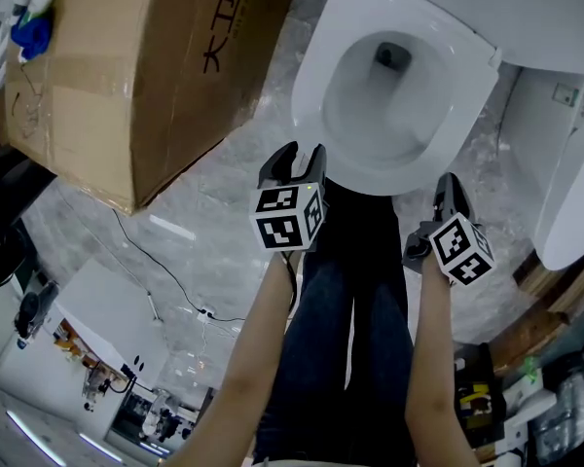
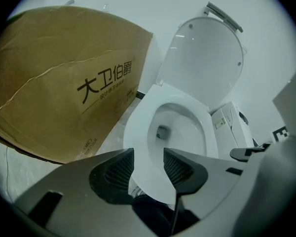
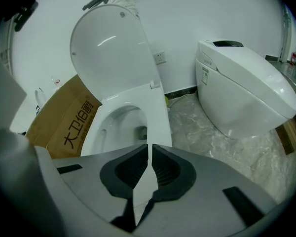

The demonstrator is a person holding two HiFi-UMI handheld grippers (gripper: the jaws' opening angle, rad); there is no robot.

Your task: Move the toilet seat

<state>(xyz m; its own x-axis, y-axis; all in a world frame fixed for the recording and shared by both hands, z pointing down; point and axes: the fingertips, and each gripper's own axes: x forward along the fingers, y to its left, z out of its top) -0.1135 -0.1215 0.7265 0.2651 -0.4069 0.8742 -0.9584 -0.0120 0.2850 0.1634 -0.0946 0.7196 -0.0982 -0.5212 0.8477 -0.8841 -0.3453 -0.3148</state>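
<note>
Toilet seat point(image 1: 320, 68): lying flat on the bowl, lid point(image 3: 111, 48) raised behind it, front rim just ahead of both tongs. Left gripper point(image 1: 305, 156) has its jaws apart and empty, seemingly short of the rim. Right gripper point(image 1: 449, 185) has its jaws together, holding nothing. Seat hinge is cut off in the head view. Cardboard box point(image 1: 156, 56) stands left, second toilet point(image 3: 246, 83) right, and dark trousers point(image 1: 360, 290) below.

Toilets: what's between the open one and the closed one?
Crinkled clear plastic sheeting lies between the open toilet and the closed toilet; the right gripper view shows it.
</note>
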